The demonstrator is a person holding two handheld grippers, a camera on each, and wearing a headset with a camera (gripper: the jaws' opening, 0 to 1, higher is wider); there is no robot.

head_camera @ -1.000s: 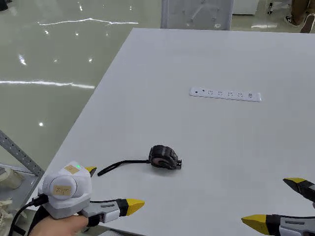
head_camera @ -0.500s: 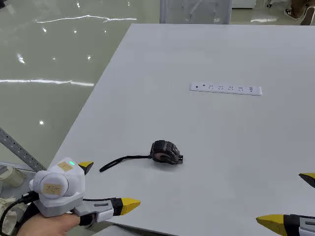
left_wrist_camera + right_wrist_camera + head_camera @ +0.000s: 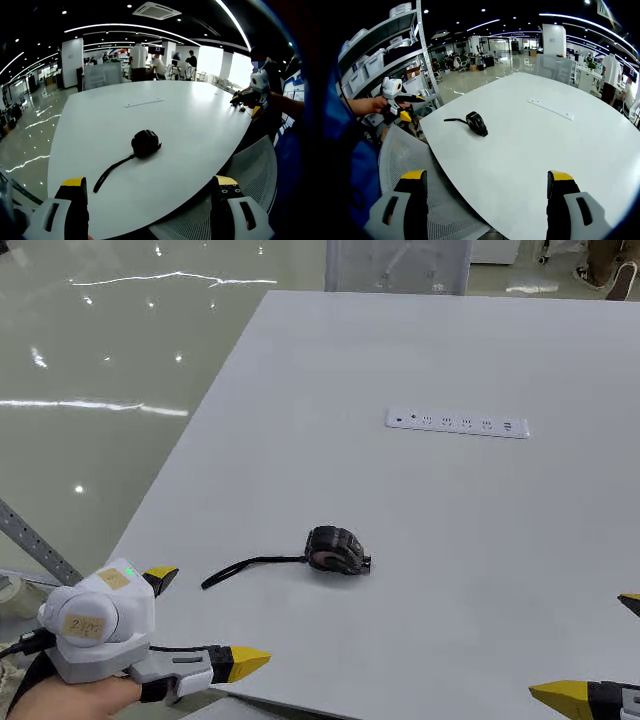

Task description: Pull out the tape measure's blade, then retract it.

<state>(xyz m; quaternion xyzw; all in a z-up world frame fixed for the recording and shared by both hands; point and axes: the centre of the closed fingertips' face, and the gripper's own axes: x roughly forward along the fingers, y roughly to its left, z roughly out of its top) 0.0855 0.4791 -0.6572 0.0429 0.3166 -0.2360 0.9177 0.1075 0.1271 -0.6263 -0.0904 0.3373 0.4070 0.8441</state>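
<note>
A black tape measure (image 3: pixel 337 551) lies on the white table (image 3: pixel 430 360) near its front-left part, its black wrist strap (image 3: pixel 243 569) trailing left; its blade is not pulled out. It also lies ahead of the jaws as the tape measure (image 3: pixel 145 142) and the tape measure (image 3: pixel 477 123). My left gripper (image 3: pixel 205 622) hovers open at the table's front-left corner, well short of the tape. My right gripper (image 3: pixel 600 650) is open at the lower right edge, far from the tape. Nothing sits between either pair of jaws.
A white power strip (image 3: pixel 457 424) lies farther back on the table. A mesh chair back (image 3: pixel 427 200) stands just below the table's near edge. Metal shelving (image 3: pixel 380 55) stands to the left, and people (image 3: pixel 145 57) are beyond the far end.
Both grippers have drawn back toward me and lower in the head view. The tape measure has not moved.
</note>
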